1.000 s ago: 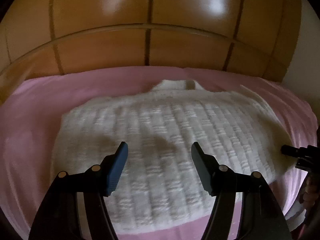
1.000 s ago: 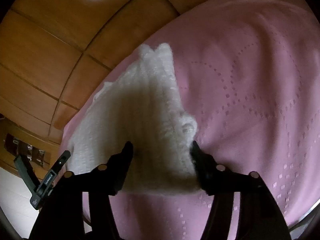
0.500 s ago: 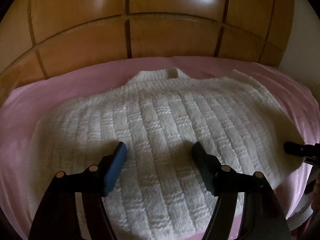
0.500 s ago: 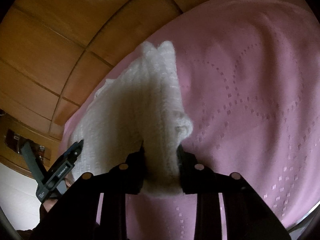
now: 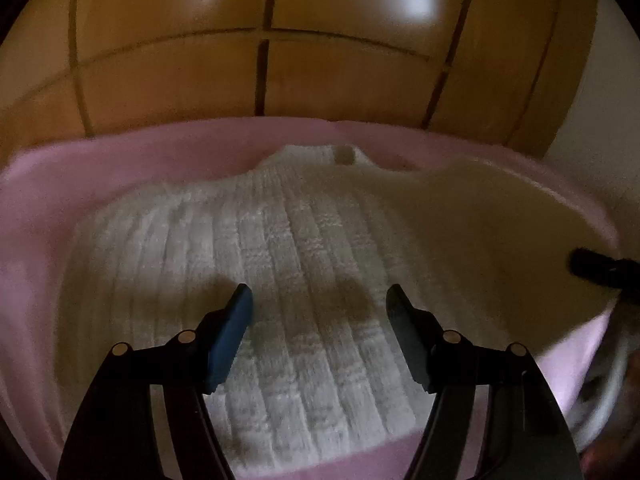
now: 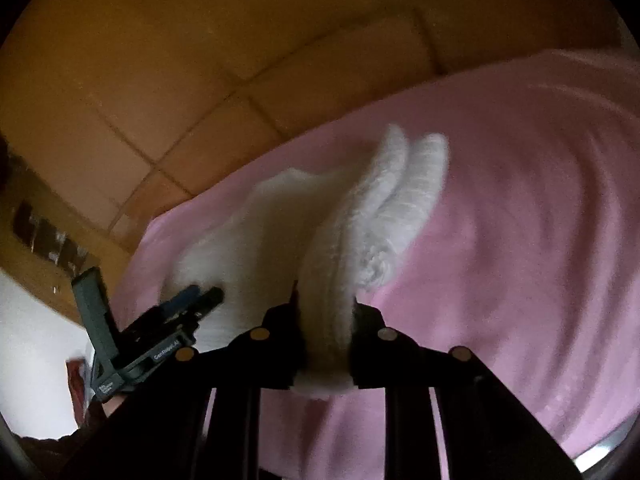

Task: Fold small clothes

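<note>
So on my left wrist feed the white knit sweater (image 5: pixel 304 280) is spread out flat on the pink bedsheet (image 5: pixel 36 240), collar at the far end, hem at the near end. My left gripper (image 5: pixel 319 312) hangs over the middle of it with the jaws spread wide and nothing between them — just ribbed knit showing through the gap, plus the shadows of the two fingers on the fabric. Can't tell from this angle if the tips touch the knit or hover just above it.

Right side of the sweater looks different: that edge is lifted off the sheet and reads as a smooth, pale, blurry flap, and at the far right edge of the frame I can see the dark tip of the other tool right beside it.

Over on the right wrist feed it's clearer. My right gripper (image 6: pixel 325 312) is clamped tight on a thick bunch of the sweater (image 6: pixel 332 264), fingers pressed into the knit from both sides, a bit of fabric poking out the near side of the jaws. Past the jaws the knit runs away in two rounded ridges, with the rest of the garment sloping down to the left onto the pink sheet (image 6: pixel 520 220). The left gripper (image 6: pixel 192 300) shows up at lower left there, over the sweater.

Behind the bed there's a wooden panelled headboard (image 5: pixel 340 72) — glossy, catching a light reflection
</note>
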{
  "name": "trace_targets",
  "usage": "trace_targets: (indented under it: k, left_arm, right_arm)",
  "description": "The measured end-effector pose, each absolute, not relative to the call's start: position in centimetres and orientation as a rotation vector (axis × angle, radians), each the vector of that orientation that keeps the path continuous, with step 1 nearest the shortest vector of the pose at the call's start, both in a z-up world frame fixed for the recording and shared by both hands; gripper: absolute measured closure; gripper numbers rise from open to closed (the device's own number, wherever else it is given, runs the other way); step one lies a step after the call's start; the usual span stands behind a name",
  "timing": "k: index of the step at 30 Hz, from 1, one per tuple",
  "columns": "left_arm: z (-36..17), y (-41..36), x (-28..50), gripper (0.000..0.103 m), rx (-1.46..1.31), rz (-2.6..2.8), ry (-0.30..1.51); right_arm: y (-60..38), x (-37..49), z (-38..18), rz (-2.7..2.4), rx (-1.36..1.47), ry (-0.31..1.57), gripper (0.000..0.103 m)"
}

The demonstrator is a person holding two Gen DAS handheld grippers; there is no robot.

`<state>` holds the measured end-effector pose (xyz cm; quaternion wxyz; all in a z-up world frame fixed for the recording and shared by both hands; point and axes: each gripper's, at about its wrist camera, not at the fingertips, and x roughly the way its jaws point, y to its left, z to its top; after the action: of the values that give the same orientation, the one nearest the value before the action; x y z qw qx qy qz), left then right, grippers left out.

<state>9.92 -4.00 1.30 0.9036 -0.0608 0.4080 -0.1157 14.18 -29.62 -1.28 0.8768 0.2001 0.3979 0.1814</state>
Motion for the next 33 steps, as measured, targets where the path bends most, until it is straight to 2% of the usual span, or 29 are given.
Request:
trace_targets:
  k: [6,11,16,22,26,27,28,29,30,31,33]
  left_arm:
    - [3.7,1.3,9.4,0.035,-0.459,-0.474,0.812]
    - [4.1,2.6,10.5,0.023,-0.609,-0.626,0.825]
    - [2.5,1.0,13.4,0.015,-0.644,-0.660,0.913]
    - [1.8,-1.6,16.0,0.015,-0.726,-0.736,0.966]
    - [3.3,-3.3,16.1,0.015,-0.642,-0.770,0.947]
    - [3.5,-3.8,16.1,0.022,-0.603,-0.743,0.942]
    - [3.8,-4.4,16.3,0.050,-0.540,-0.696,0.936]
    - [3.7,-4.6,16.3,0.063,-0.499,-0.680,0.940]
    - [3.6,-5.0,16.5,0.082,-0.453,-0.653,0.951]
    - [3.5,-5.4,16.7,0.086,-0.426,-0.627,0.956]
    - [3.4,-6.1,16.7,0.089,-0.405,-0.601,0.941]
  right_arm:
    - [-22.6,14.7,-0.5,0.524,0.305,0.835,0.088]
    - [-17.0,15.1,-2.8,0.607,0.221,0.882,0.090]
    - [-16.2,14.2,-3.5,0.619,0.179,0.875,0.090]
    - [-14.6,14.1,-3.8,0.614,0.106,0.860,0.090]
    - [-13.2,14.0,-3.9,0.612,0.040,0.835,0.090]
    - [-13.1,14.0,-3.9,0.614,0.033,0.829,0.090]
    - [-12.9,14.0,-3.8,0.613,0.028,0.822,0.090]
    - [-13.0,14.1,-3.8,0.609,0.030,0.817,0.090]
    - [-13.3,14.1,-3.7,0.608,0.039,0.813,0.090]
    - [-13.7,14.1,-3.6,0.612,0.051,0.808,0.089]
    - [-14.8,13.8,-3.2,0.623,0.068,0.800,0.084]
